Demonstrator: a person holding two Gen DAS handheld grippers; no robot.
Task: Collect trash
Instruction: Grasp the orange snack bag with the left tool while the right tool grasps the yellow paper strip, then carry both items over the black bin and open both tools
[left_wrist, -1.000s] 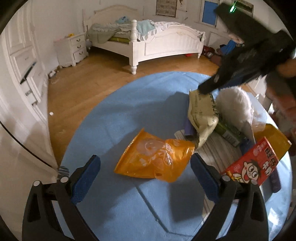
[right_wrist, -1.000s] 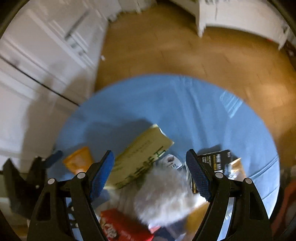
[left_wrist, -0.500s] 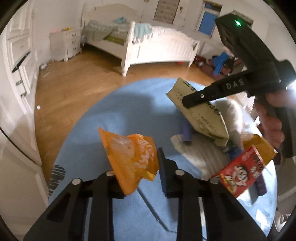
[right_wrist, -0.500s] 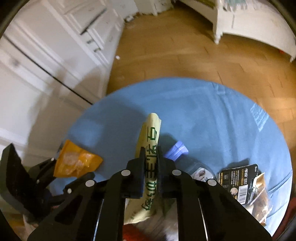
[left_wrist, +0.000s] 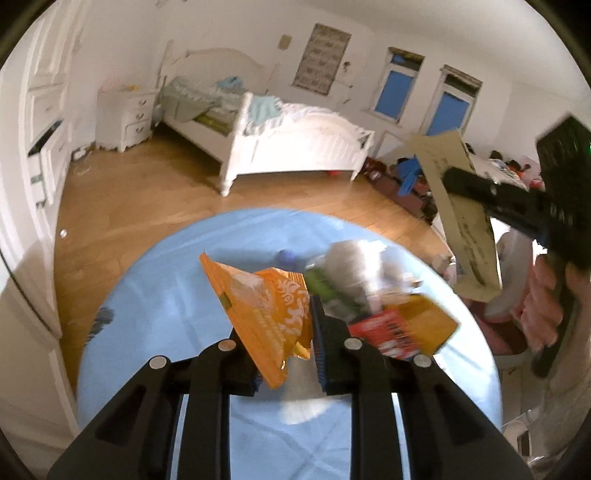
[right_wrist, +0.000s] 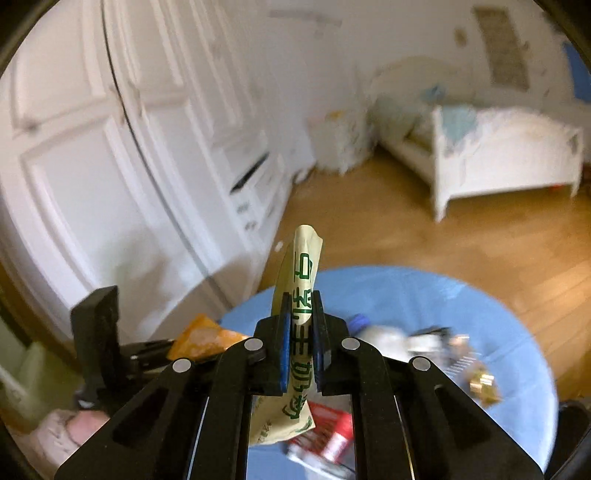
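Gripping a crinkled orange foil snack bag, the left hand-held gripper has its blue pads nearly together on the bag's lower edge, above the round light-blue desk; the right hand-held gripper is clamped narrow on a pale yellow paper packet with green lettering, held upright in the air. A heap of other wrappers, among them a red printed carton and a white fluffy wad, lies on the desk. Both bags are pinched by thin, slippery edges, so a quick swing could let one slide out, and the dangling orange bag might snag the heap. A second ago both grippers stood wide open over the litter with the two bags lying flat; since then each has closed and lifted its bag clear
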